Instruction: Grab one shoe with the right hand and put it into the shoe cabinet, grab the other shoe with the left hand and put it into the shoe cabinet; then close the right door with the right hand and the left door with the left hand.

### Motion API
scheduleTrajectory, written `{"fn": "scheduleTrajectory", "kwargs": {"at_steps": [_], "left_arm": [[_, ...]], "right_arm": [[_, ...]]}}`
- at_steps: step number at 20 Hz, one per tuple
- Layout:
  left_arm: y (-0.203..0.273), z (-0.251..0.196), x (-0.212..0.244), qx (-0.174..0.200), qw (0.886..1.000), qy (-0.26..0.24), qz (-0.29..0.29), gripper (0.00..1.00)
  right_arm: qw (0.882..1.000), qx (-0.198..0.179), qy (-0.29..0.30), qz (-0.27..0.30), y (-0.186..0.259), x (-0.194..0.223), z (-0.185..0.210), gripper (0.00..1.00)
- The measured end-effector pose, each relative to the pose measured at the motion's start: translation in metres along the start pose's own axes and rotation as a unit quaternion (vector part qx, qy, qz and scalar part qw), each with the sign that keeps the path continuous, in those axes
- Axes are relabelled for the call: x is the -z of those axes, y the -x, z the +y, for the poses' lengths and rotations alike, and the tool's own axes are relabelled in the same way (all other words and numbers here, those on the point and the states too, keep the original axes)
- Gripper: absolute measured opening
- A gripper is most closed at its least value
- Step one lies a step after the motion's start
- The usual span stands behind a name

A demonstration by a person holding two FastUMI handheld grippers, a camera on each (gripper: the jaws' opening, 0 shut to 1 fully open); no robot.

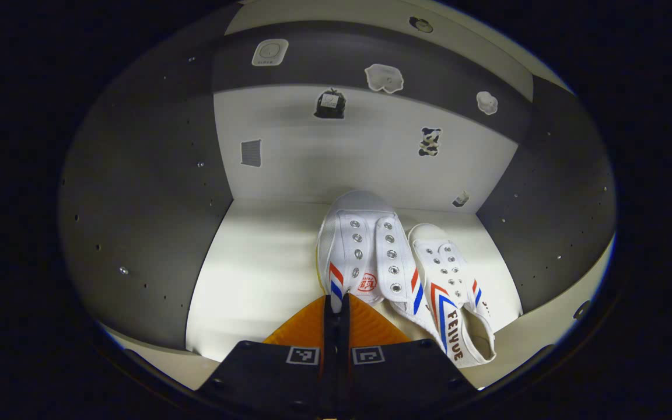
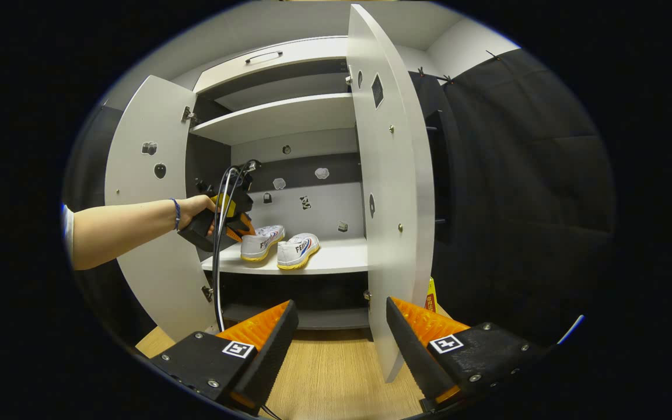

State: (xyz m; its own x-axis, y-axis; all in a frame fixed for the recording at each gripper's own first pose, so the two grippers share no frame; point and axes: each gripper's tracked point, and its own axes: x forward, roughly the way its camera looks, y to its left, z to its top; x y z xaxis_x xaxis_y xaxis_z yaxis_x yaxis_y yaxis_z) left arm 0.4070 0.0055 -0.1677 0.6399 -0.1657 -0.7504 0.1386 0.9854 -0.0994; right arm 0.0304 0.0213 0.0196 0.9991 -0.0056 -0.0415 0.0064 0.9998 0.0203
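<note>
Two white canvas shoes with red and blue stripes stand side by side on the cabinet's middle shelf (image 1: 254, 274). My left gripper (image 1: 336, 303) is shut on the striped rear edge of the left shoe (image 1: 359, 245), which rests on the shelf. The other shoe (image 1: 452, 280) lies just to its right, touching it. In the right gripper view a hand holds the left gripper (image 2: 242, 227) at the two shoes (image 2: 261, 242) (image 2: 298, 249). My right gripper (image 2: 340, 306) is open and holds nothing, out in front of the cabinet above the wooden floor (image 2: 336, 367).
Both cabinet doors stand open: the left door (image 2: 149, 204) behind the forearm, the right door (image 2: 394, 175) edge-on straight ahead of the right gripper. An upper shelf (image 2: 277, 119) is bare. Small stickers dot the back wall (image 1: 371, 151).
</note>
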Motion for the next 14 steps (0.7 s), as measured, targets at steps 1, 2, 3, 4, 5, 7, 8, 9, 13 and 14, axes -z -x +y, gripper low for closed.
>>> {"fn": "scheduleTrajectory", "kwargs": {"at_steps": [1, 2, 3, 4, 5, 7, 8, 9, 13, 14], "left_arm": [[-0.004, 0.001, 0.004, -0.001, 1.0, 0.004, 0.004, 0.06], [-0.007, 0.001, 0.007, -0.001, 1.0, 0.006, 0.008, 0.06], [-0.01, 0.001, 0.012, -0.003, 1.0, 0.004, 0.013, 0.06], [-0.012, 0.001, 0.014, -0.005, 1.0, -0.001, 0.014, 0.07], [-0.012, 0.002, 0.015, -0.01, 1.0, -0.006, 0.013, 0.07], [-0.01, -0.002, 0.015, -0.004, 1.0, -0.01, 0.007, 0.09], [-0.007, -0.003, 0.011, -0.004, 1.0, -0.008, -0.003, 0.15], [-0.005, -0.005, 0.013, 0.001, 1.0, -0.005, -0.005, 0.21], [0.024, -0.009, -0.007, 0.001, 0.998, -0.021, -0.054, 0.38], [0.036, -0.012, -0.013, 0.004, 0.997, -0.026, -0.07, 0.45]], "right_arm": [[1.0, -0.001, -0.002, 0.001, 0.0, 0.001, 0.0, 0.93], [1.0, -0.002, -0.004, 0.002, 0.0, 0.001, 0.0, 0.93], [1.0, -0.003, -0.007, 0.004, 0.001, 0.002, -0.001, 0.93], [1.0, -0.004, -0.009, 0.006, 0.001, 0.004, -0.001, 0.93], [1.0, -0.004, -0.01, 0.008, 0.002, 0.005, -0.002, 0.93], [1.0, -0.008, -0.016, 0.012, 0.006, 0.007, -0.002, 0.93], [1.0, -0.011, -0.02, 0.016, 0.009, 0.008, -0.003, 0.93], [1.0, -0.01, -0.023, 0.017, 0.013, 0.008, -0.004, 0.93], [1.0, 0.007, -0.02, 0.016, 0.026, 0.004, -0.027, 0.93], [1.0, 0.012, -0.022, 0.012, 0.029, 0.002, -0.034, 0.93]]}}
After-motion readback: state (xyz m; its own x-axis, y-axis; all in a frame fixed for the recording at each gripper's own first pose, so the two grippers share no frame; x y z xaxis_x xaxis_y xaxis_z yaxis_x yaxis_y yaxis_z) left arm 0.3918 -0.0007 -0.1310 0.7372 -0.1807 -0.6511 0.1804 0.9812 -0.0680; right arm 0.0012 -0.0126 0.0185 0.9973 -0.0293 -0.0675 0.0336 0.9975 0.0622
